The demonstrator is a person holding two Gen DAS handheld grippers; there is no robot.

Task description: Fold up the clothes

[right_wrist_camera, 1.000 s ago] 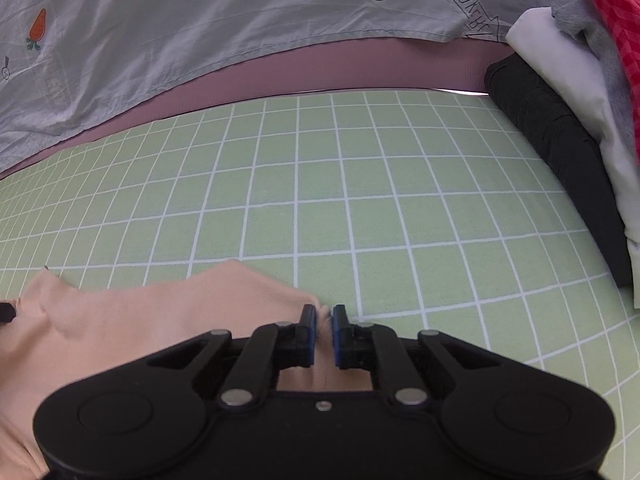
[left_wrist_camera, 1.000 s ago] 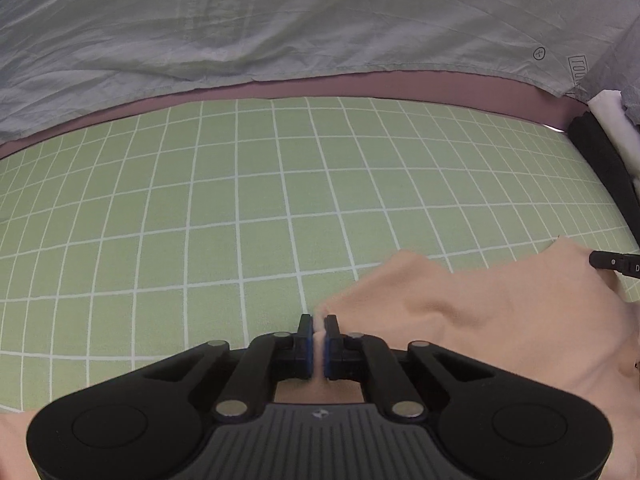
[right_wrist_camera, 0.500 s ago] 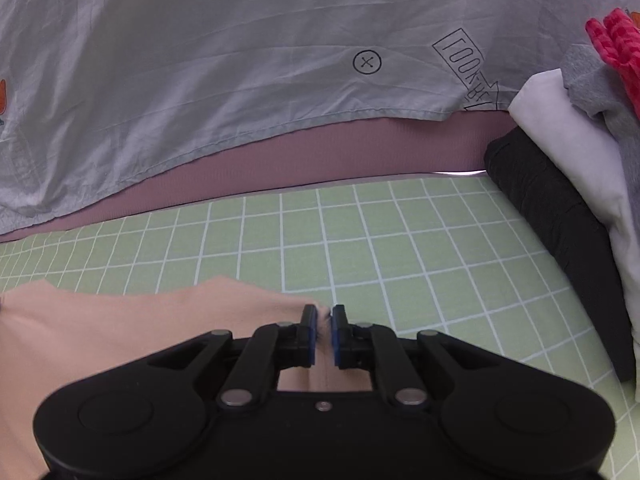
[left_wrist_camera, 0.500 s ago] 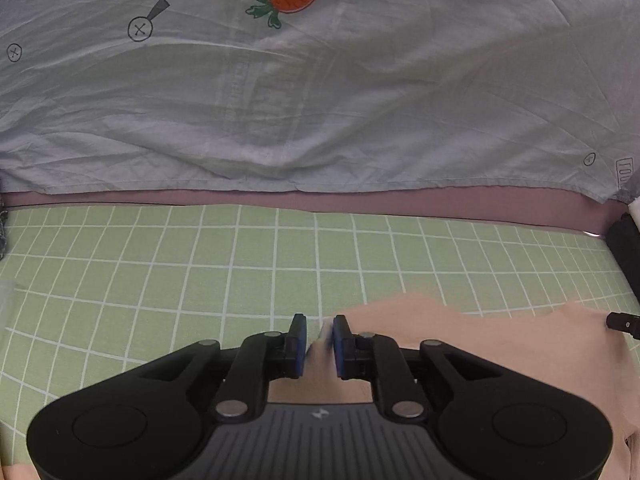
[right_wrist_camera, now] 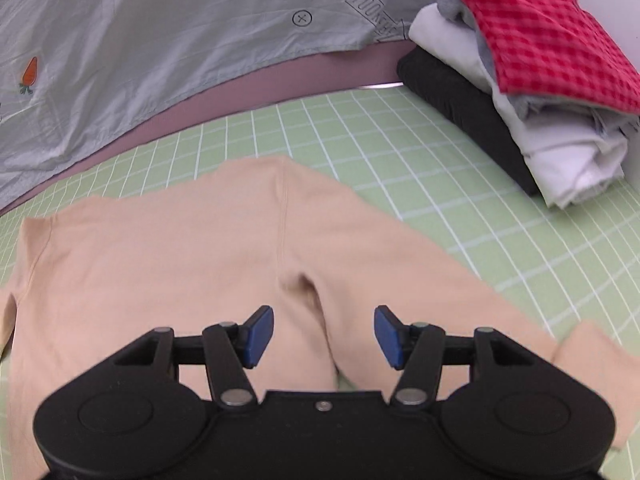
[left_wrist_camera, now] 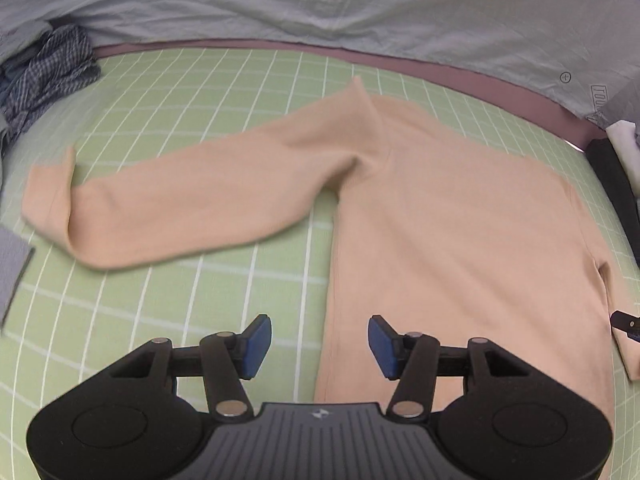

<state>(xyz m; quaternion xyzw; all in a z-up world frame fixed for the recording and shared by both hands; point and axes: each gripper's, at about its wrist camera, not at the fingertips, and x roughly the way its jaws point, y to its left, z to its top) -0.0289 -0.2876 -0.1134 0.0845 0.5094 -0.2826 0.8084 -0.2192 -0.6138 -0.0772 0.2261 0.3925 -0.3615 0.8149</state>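
Note:
A peach long-sleeved top (left_wrist_camera: pixel 460 232) lies spread flat on the green grid mat (left_wrist_camera: pixel 200 92). In the left wrist view its left sleeve (left_wrist_camera: pixel 172 204) stretches out to the left. My left gripper (left_wrist_camera: pixel 319 346) is open and empty, held above the top's left side edge. In the right wrist view the top (right_wrist_camera: pixel 160 248) fills the middle, with its right sleeve (right_wrist_camera: pixel 420 280) running out to the right. My right gripper (right_wrist_camera: pixel 324 336) is open and empty above the right armpit. The right gripper's tip shows at the left wrist view's right edge (left_wrist_camera: pixel 626 322).
A stack of folded clothes (right_wrist_camera: pixel 520 80) with a red checked piece on top stands at the mat's right side. A crumpled blue checked garment (left_wrist_camera: pixel 48 76) lies at the far left. A grey sheet (right_wrist_camera: pixel 160 40) hangs behind the mat. A grey item (left_wrist_camera: pixel 12 264) lies at the left edge.
Both grippers were shut on the top's edge; both have opened, let go of it and pulled back and up. The top now lies spread flat on the mat.

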